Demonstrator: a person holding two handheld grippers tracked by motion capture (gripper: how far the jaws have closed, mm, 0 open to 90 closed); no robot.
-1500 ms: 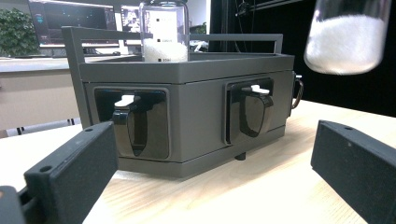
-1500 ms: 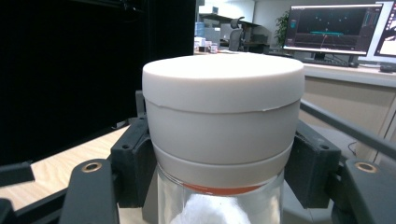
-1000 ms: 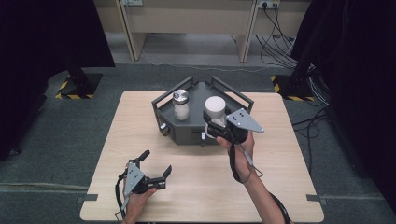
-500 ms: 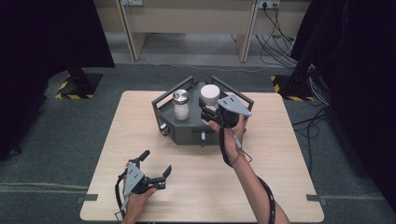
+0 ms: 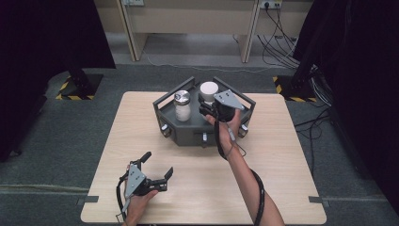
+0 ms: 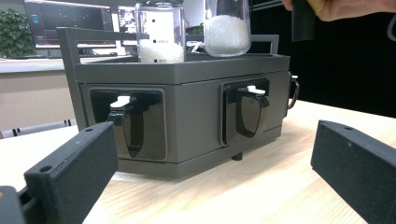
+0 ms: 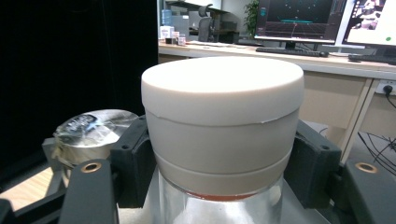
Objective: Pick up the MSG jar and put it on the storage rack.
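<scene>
Over the dark grey hexagonal tray (image 5: 188,134), the right gripper (image 5: 209,109) clasps a white-capped glass jar (image 5: 209,90); the left gripper (image 5: 157,169) rests wide apart, empty, on the light wooden table (image 5: 282,179).

A light wooden table (image 5: 291,179) stands on grey carpet (image 5: 51,141). At twelve o'clock sits a pale desk (image 5: 188,19); black cables (image 5: 282,42) trail at one o'clock. Monitors (image 7: 299,18) glow behind.

A cream-white lid (image 7: 222,93) tops the clear jar (image 5: 208,94) in a dark grey tray (image 5: 197,128) on pale wood table (image 5: 282,155).
</scene>
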